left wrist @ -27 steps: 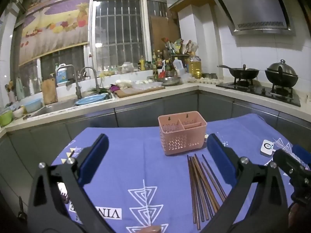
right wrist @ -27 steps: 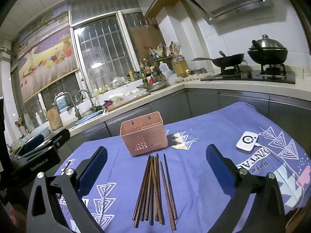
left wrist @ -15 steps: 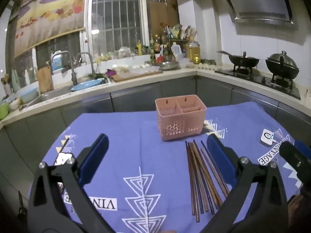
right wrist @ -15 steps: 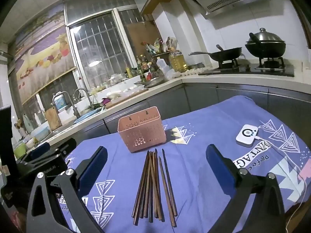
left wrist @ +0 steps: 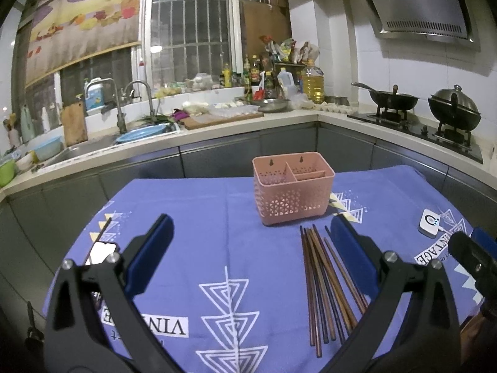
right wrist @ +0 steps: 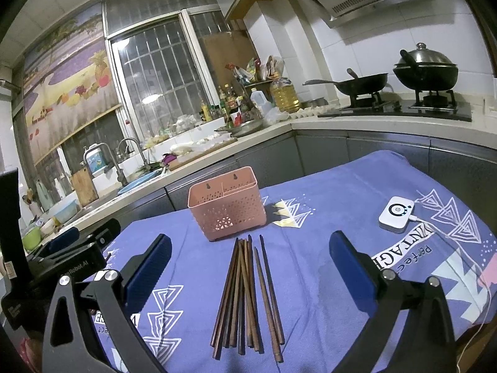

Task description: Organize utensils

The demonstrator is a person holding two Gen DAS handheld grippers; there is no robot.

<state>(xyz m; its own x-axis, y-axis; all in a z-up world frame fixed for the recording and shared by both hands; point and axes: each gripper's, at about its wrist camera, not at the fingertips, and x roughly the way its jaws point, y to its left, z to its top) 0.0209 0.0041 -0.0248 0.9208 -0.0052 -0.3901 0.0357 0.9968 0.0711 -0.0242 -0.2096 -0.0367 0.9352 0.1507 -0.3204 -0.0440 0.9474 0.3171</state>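
Several dark wooden chopsticks (left wrist: 323, 283) lie side by side on the blue tablecloth (left wrist: 217, 248), just in front of a pink perforated utensil basket (left wrist: 293, 192) with three empty compartments. My left gripper (left wrist: 251, 227) is open and empty, held above the cloth left of the chopsticks. In the right wrist view the chopsticks (right wrist: 248, 292) lie between the open fingers of my right gripper (right wrist: 250, 245), which is empty and above their near ends; the basket (right wrist: 226, 203) stands behind them.
A white device (right wrist: 396, 214) with a cable lies on the cloth at the right. A phone (left wrist: 99, 251) lies at the table's left edge. Behind the table run grey cabinets, a sink and a stove with pans (left wrist: 453, 108).
Both cameras have tilted down and moved slightly closer to the table, so the basket and chopsticks sit lower and larger in view. Both grippers stay open.
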